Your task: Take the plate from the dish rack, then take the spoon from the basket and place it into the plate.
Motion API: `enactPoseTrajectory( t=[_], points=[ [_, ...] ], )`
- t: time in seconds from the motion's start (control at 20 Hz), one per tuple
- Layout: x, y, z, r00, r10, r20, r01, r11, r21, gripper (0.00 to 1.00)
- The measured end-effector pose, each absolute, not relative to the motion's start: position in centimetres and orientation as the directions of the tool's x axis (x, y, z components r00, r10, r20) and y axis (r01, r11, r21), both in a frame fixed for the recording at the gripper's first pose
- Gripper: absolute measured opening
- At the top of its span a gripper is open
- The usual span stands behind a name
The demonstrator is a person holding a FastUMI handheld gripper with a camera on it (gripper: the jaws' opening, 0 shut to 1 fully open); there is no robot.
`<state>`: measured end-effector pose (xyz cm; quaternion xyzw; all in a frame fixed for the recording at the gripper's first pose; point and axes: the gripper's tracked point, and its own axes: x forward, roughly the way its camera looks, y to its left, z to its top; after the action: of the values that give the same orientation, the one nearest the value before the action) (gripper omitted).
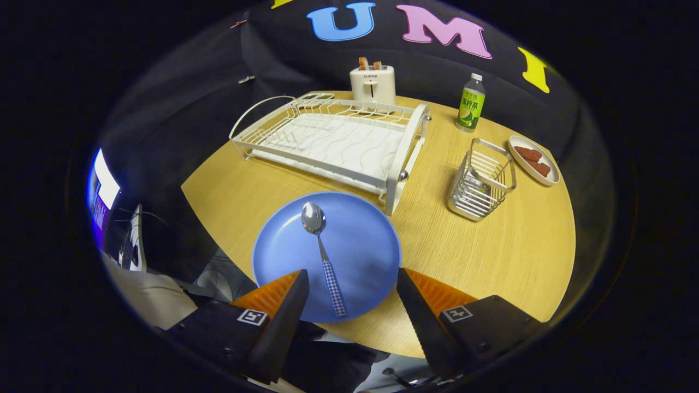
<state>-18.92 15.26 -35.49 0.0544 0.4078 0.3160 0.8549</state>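
On a round wooden table [491, 245] sits a blue plate [360, 240], close to the near edge. A spoon [323, 255] lies in the plate, its shiny bowl pointing away and its checked handle pointing back toward the gripper [352, 284]. The gripper's two fingers are spread wide with nothing between them but air; the spoon's handle end lies in the gap below them, untouched. Just beyond the plate stands a white dish rack [333, 142] with no dishes in it. To the right of the rack is a wire basket [483, 180], and beside it a small dish [549, 177] holding reddish pieces. Farther back stand a toaster [373, 83] and a green bottle [471, 103].
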Motion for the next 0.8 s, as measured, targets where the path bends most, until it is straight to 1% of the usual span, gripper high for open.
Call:
enactPoseTrajectory(
  t=[0.35, 0.6, 0.8],
  points=[
    [-12.5, 12.0, -25.8, 0.670, 0.522, -0.527, -0.445, 0.851, 0.278, 0.99],
    [-8.6, 8.9, -18.6, 0.776, 0.479, -0.411, -0.401, 0.877, 0.265, 0.99],
    [-7.3, 5.8, -13.4, 0.849, 0.417, -0.325, -0.370, 0.907, 0.198, 0.99]
  ],
)
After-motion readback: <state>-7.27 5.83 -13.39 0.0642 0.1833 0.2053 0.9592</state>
